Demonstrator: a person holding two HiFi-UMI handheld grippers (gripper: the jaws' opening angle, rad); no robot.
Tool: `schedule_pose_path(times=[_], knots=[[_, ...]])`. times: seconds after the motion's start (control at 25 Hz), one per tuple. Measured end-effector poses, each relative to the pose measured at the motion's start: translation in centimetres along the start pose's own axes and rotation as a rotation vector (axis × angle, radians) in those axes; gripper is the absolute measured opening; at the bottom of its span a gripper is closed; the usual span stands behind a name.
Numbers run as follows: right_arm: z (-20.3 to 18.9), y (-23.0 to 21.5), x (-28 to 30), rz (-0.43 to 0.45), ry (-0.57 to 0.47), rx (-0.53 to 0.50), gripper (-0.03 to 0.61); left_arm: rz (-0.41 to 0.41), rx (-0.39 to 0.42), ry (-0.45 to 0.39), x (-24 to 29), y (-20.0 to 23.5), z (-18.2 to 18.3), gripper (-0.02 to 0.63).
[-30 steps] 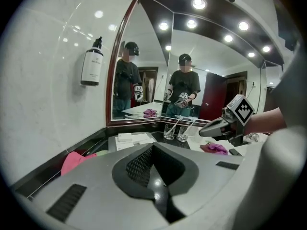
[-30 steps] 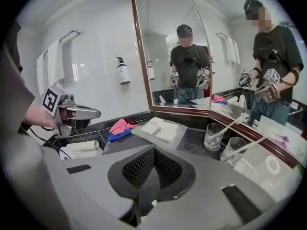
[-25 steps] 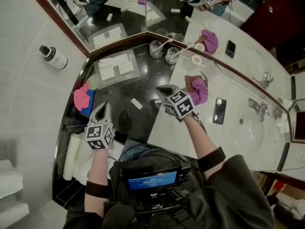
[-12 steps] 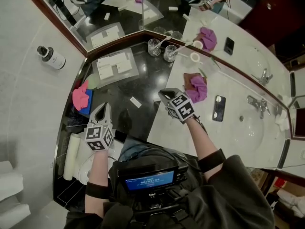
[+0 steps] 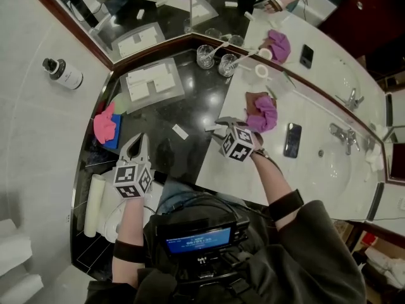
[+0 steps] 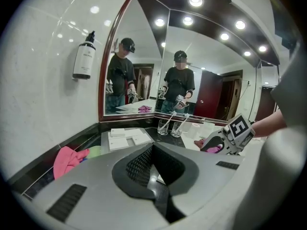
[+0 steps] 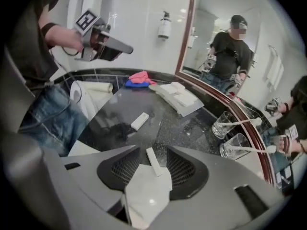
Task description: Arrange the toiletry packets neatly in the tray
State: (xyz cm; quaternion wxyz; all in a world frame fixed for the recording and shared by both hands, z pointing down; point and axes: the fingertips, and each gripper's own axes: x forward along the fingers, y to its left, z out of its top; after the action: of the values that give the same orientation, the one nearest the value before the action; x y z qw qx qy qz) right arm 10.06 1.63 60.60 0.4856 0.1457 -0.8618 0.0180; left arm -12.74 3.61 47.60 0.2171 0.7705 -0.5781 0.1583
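Here, mid-task: my right gripper (image 7: 153,151) points down at the bench (image 5: 190,109), its jaws apart, having just been opening. A slim white packet (image 7: 153,162) lies between them at the seam where black stone meets white, and the pads do not appear to press on it. My left gripper (image 6: 153,152) hangs nearer my body, jaws together with nothing between them. The tray (image 5: 178,90) stands at the back of the black bench under the mirror and already carries several flat white packets (image 5: 149,81), laid side by side. A second loose packet (image 5: 180,131) lies on the black stone between tray and right jaws, apart from both. By my judgement the job is partly done: two packets remain outside the tray, and each must yet be lifted and laid in line.
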Motion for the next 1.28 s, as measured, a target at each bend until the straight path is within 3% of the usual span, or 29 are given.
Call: schedule_pose_path(times=[0.16,0.44,0.64,0.68,0.76,1.04,1.28], knots=[[-2.2,0.1,2.2,0.046,0.112,-0.149,0.209,-0.014,0.008,0.016,1.1,-0.1,-0.4,0.000],[-5.8,-0.9,4.9,0.105,0.230,-0.280,0.209,-0.028,0.002,0.053,2.9,-0.2,-1.6,0.000],[-6.6,-0.8,6.5,0.168,0.254,-0.297,0.207,-0.032,-0.003,0.064,3.9,-0.1,-1.4,0.000],[-6.7,-0.7,6.7,0.181,0.256,-0.303,0.190,-0.028,-0.004,0.062,4.1,0.0,-1.4,0.000],[-6.5,-0.7,7.1,0.189,0.249,-0.313,0.091,-0.023,-0.003,0.060,4.3,0.1,-1.3,0.000],[-6.1,-0.7,6.9,0.189,0.242,-0.327,0.083,-0.016,-0.015,0.065,4.3,0.2,-1.8,0.000],[-4.0,-2.0,6.7,0.127,0.201,-0.335,0.081,-0.012,-0.023,0.070,4.3,0.4,-2.2,0.000]])
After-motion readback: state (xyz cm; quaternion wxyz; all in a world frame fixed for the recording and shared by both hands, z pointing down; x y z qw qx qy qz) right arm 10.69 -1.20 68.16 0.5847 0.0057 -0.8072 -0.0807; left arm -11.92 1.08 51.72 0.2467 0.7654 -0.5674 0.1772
